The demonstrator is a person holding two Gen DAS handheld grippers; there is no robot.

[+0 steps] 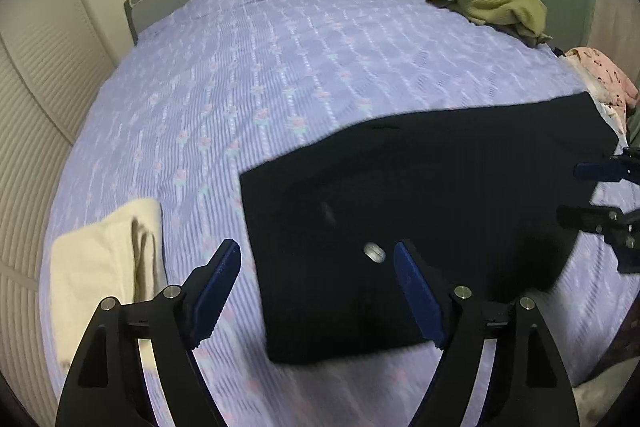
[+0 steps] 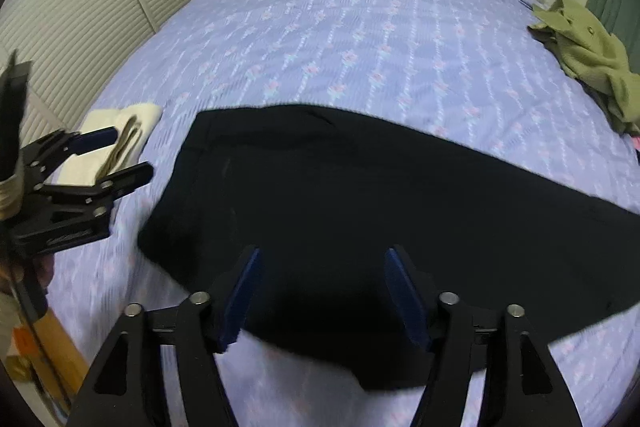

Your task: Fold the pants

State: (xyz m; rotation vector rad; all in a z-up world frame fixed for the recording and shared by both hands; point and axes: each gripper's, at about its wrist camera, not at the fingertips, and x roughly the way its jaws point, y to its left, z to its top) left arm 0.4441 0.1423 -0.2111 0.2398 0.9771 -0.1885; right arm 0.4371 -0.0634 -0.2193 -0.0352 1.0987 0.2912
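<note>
Both tongs released: left gripper (image 1: 316,291) and right gripper (image 2: 322,293) hover spread above the pants (image 1: 420,195), nothing clamped. Pants lie flat, partly folded, on the bedspread (image 1: 280,67). Likely soft, limp, light; pinch hem corners or waistband edge.

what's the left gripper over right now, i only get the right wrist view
Observer: The left gripper is open and empty, straddling the side edge of the black pants: one finger over the bedsheet, the other over the pants.
Operator: anything on the pants there
Observer: A small silvery oval piece sits on the fabric beside one fingertip; I cannot tell what it is.
Operator: other clothes i'm missing
Observer: A pink patterned cloth lies at the bed's edge, nearer than the green garment.
</note>
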